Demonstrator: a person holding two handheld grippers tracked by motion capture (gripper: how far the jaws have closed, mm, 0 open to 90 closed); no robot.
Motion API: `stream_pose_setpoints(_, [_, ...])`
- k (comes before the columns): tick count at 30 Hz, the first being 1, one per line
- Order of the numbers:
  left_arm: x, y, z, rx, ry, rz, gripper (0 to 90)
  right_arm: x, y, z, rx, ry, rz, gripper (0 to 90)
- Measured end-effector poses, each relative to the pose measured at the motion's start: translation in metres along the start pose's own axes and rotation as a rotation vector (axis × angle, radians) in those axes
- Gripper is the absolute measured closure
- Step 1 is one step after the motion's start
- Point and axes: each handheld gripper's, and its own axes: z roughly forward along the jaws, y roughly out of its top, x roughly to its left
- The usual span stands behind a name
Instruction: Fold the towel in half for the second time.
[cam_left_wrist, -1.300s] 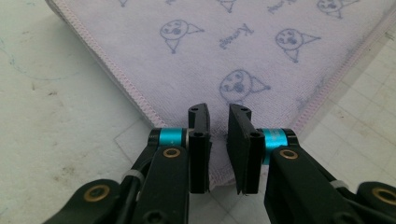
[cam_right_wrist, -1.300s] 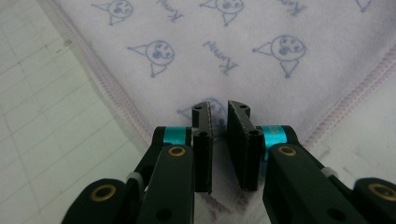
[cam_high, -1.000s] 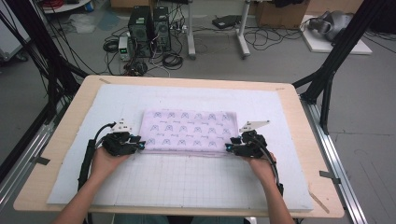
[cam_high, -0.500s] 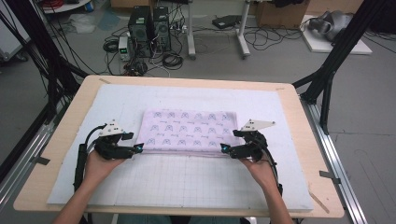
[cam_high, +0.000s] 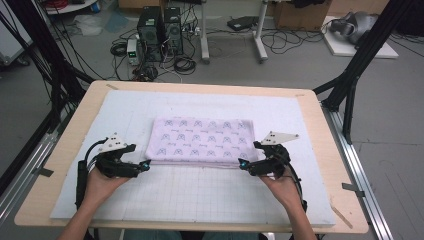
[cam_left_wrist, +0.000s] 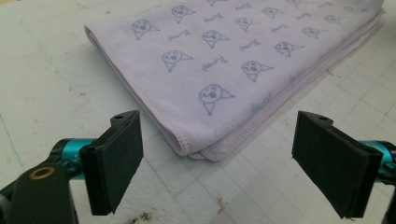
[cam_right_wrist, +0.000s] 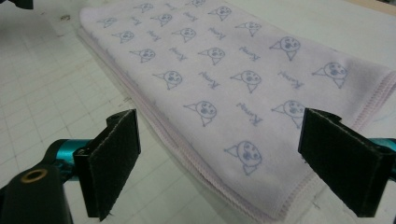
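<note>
- Folded cloth (cam_high: 202, 140): soft pale lilac fabric, oblong, stacked in several flat layers, stitched hems along the edges, printed all over with small blue-grey cartoon faces and script words.
- Lies flat at the middle of the white gridded mat (cam_high: 200, 192), long side across the table, layered near edge facing the person.
- Mat thin, smudged, ruled in faint squares; spread over a pale wooden table (cam_high: 320, 120) with rounded corners.
- Left gripper (cam_high: 146, 165): black body, teal fittings, grey three-cornered plate on top; pads flat, black and matte, standing wide apart, nothing between them, pointed at the cloth's near left corner (cam_left_wrist: 196, 151) without touching.
- Right gripper (cam_high: 242, 164): same build, pads likewise wide apart and bare, just short of the near right corner (cam_right_wrist: 280, 205).
- Against a second ago: both pairs of jaws have just been opening, off the cloth's near corners; both grippers drawn slightly back from the edge; cloth itself unmoved, still folded the same way.
</note>
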Motion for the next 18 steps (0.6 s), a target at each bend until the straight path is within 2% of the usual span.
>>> stream_pose_setpoints(6, [-0.003,-0.004,-0.004,0.003,0.004,0.001,14.1,0.001,-0.006,-0.009,-0.011,0.000,-0.001,12.0])
stream_pose_setpoints(11, [-0.004,-0.005,-0.010,-0.021,0.007,-0.005,12.2,0.002,-0.011,-0.017,-0.022,-0.005,0.005,11.7])
stream_pose_setpoints(18, [-0.003,-0.009,-0.012,-0.011,0.007,-0.022,7.0,0.002,-0.018,-0.027,-0.037,-0.012,0.013,11.4])
